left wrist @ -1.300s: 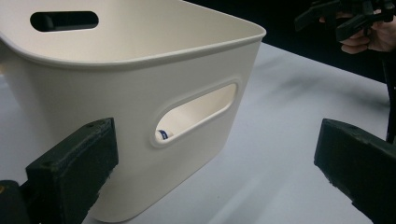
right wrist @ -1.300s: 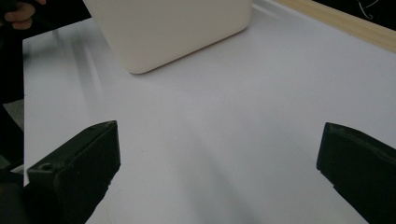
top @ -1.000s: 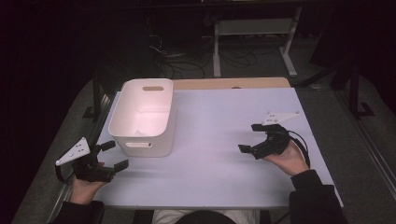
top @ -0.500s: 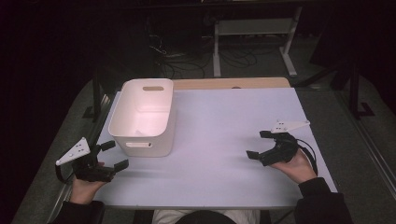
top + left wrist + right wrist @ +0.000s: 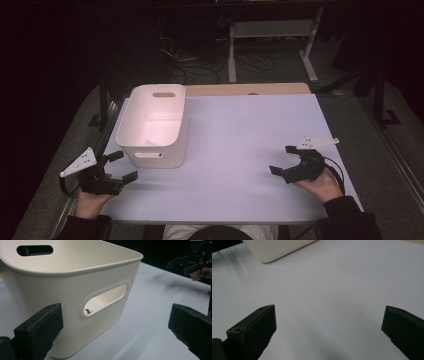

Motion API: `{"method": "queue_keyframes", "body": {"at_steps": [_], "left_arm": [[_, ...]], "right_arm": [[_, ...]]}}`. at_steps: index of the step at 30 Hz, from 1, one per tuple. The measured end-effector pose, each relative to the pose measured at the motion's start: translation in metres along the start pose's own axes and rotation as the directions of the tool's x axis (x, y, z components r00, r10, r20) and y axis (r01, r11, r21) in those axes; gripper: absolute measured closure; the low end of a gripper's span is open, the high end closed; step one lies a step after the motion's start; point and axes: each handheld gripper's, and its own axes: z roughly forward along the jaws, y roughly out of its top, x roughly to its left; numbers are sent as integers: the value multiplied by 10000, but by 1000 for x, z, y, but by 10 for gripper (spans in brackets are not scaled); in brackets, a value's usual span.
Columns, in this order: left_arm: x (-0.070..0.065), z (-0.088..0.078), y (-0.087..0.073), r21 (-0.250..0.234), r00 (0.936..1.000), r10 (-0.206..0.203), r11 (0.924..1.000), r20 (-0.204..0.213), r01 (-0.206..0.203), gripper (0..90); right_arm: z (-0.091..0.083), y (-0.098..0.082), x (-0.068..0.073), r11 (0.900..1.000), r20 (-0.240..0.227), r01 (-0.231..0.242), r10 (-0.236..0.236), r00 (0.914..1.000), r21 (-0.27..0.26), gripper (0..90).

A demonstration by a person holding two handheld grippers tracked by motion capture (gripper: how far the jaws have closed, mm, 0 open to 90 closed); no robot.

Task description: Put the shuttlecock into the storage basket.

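2 grippers, left and right, jaws apart, flank white bin.

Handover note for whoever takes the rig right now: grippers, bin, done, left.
Left gripper: open, holding nothing, just off the near left corner of the white bin, facing its near handle slot.
Right gripper: open, holding nothing, over bare table at the near right.
Bin: upright, left half of the table; a small item shows through the slot, too hidden to identify.
Done: nothing gripped.
Left: probably grasping the bin.
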Motion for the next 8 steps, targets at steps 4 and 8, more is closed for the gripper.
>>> {"method": "queue_keyframes", "body": {"at_steps": [4,8], "left_arm": [[0,0,0,-2,10000,0,10000,-1,0,0],[0,0,0,7,10000,-4,10000,9,4,0]], "right_arm": [[-3,-5,0,10000,133,-40,41,9999,-45,0],[-5,-9,-1,9999,243,-129,130,9996,-39,0]]}}
